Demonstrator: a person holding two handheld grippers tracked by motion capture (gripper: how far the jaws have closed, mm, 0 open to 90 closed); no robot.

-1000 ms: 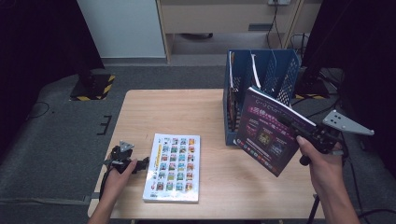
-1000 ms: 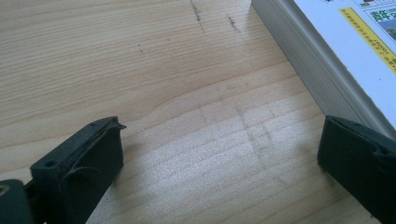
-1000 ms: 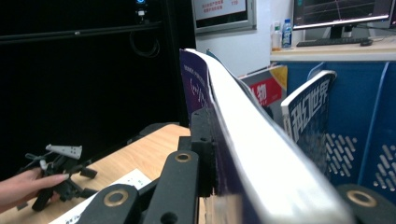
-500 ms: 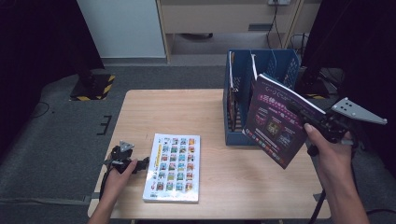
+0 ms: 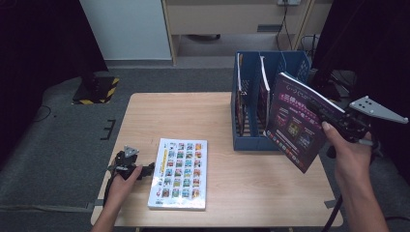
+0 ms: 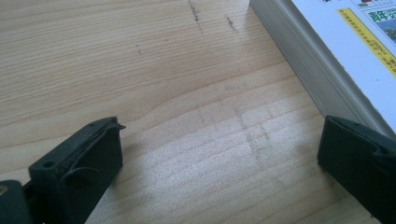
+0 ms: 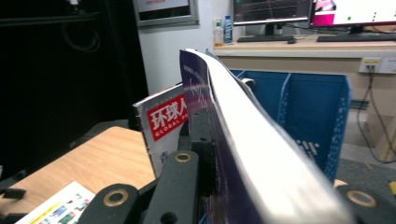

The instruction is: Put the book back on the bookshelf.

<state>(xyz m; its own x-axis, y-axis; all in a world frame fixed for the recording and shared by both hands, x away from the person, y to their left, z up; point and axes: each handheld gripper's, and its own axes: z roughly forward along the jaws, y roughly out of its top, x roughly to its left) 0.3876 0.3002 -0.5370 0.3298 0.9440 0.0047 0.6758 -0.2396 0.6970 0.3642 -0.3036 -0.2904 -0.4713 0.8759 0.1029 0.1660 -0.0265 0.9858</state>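
Observation:
My right gripper [image 5: 333, 118] is shut on the edge of a dark purple magazine [image 5: 297, 121], held tilted in the air just right of the blue file rack [image 5: 249, 142]. In the right gripper view the purple magazine [image 7: 243, 140] stands edge-on between the jaws. A white book with a grid of small pictures [image 5: 180, 171] lies flat on the table's near left. My left gripper [image 5: 145, 170] rests on the table beside the book's left edge, open. Its jaws stand wide apart over bare wood in the left gripper view, with the book's page edge [image 6: 303, 60] close to the right jaw.
The rack holds magazines upright in its left slots [image 5: 240, 96], one with a red label [image 7: 168, 119]. The wooden table [image 5: 183, 116] is bare at the far left. Dark floor surrounds it, with a yellow-black striped base [image 5: 94, 89] and a cabinet [image 5: 232, 19] behind.
My right gripper has carried the purple magazine up and to the right, lifting it higher beside the rack. The left gripper and the white book have stayed where they were.

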